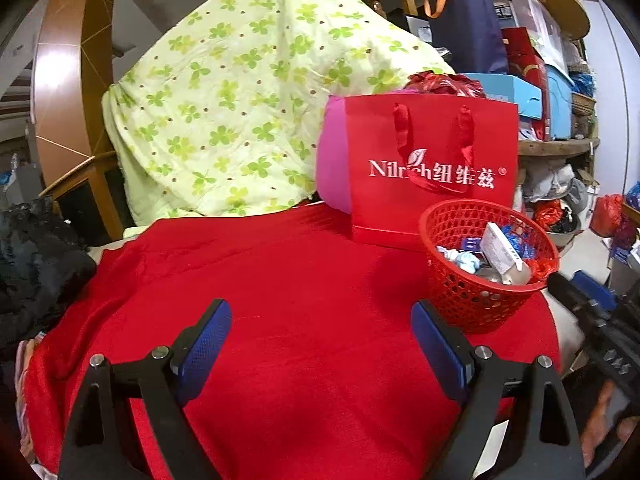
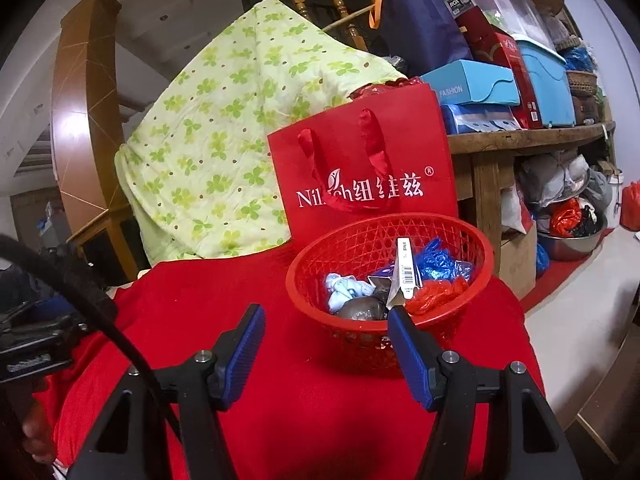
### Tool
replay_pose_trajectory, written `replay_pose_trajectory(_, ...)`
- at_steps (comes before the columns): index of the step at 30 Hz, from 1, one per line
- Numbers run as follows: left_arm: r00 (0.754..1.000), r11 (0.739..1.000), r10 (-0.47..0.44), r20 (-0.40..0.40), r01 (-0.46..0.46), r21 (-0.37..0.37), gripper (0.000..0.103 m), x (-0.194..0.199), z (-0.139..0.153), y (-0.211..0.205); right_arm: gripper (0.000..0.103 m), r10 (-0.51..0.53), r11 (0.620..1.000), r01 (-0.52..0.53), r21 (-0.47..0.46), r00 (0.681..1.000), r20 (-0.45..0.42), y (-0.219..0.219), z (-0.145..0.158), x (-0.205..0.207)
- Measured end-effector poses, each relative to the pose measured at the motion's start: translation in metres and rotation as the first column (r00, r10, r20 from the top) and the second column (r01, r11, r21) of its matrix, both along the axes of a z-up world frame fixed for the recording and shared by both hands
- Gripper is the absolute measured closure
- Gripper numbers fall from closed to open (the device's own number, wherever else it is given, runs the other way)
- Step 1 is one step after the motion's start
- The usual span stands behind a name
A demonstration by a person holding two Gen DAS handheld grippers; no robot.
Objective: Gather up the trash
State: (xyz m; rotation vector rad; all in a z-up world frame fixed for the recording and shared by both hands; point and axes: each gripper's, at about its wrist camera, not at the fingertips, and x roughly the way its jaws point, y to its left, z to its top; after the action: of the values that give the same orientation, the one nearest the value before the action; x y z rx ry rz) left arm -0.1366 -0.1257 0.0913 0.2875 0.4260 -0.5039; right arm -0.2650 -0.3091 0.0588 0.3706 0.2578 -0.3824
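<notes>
A red mesh basket (image 1: pixel 480 304) (image 2: pixel 360 344) stands on the red cloth (image 1: pixel 300 272) at the right. It holds trash: a white barcoded box (image 2: pixel 406 276), blue plastic (image 2: pixel 440 260), red plastic (image 2: pixel 440 292), a pale blue crumpled wad (image 2: pixel 344 288) and a dark round lump (image 2: pixel 360 308). My left gripper (image 1: pixel 320 312) is open over bare cloth, left of the basket, with nothing between its fingers. My right gripper (image 2: pixel 326 314) is open just in front of the basket's near wall and holds nothing. Its right fingertip overlaps the rim in the picture.
Behind the basket a red gift bag (image 1: pixel 432 168) (image 2: pixel 360 168) stands upright against a pink cushion (image 1: pixel 332 160). A green clover quilt (image 1: pixel 240 100) hangs over a chair at the back. Stacked boxes fill a wooden shelf (image 2: pixel 520 136) on the right, with a steel basin (image 2: pixel 572 240) on the floor.
</notes>
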Motion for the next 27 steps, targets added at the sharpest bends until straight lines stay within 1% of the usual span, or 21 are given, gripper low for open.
replay_pose_trajectory(3,1.0,1.0,0.023,0.011,-0.023,0.004,0.01,-0.003,0.005,0.006,0.033,-0.007,1.0,0.007,-0.006,1.0,0.025,0.005,0.015,-0.008)
replay_pose_trajectory(6,0.998,0.999,0.052,0.032,-0.052,0.009,0.004,-0.01,0.011,0.013,0.03,-0.025,0.999,0.026,-0.032,0.998,0.049,0.015,0.034,-0.017)
replay_pose_trajectory(10,0.997,0.998,0.059,0.047,-0.059,0.003,0.003,-0.018,0.02,0.021,0.028,-0.04,0.997,0.044,-0.067,0.997,0.06,0.027,0.054,-0.027)
replay_pose_trajectory(14,0.997,0.998,0.06,0.045,-0.06,0.016,0.003,-0.025,0.029,0.025,0.027,-0.041,0.995,0.046,-0.093,0.997,0.059,0.038,0.07,-0.036)
replay_pose_trajectory(18,0.996,0.998,0.064,0.07,-0.065,0.018,0.003,-0.033,0.038,0.03,0.027,-0.033,0.994,0.04,-0.104,0.997,0.064,0.046,0.081,-0.042)
replay_pose_trajectory(22,0.997,0.998,0.054,0.057,-0.054,0.009,0.003,-0.036,0.046,0.033,0.027,-0.031,0.994,0.038,-0.106,0.997,0.067,0.05,0.089,-0.047)
replay_pose_trajectory(27,0.998,0.999,0.038,0.059,-0.038,0.013,0.003,-0.042,0.052,0.034,0.027,-0.048,0.993,0.054,-0.101,0.997,0.067,0.052,0.094,-0.053)
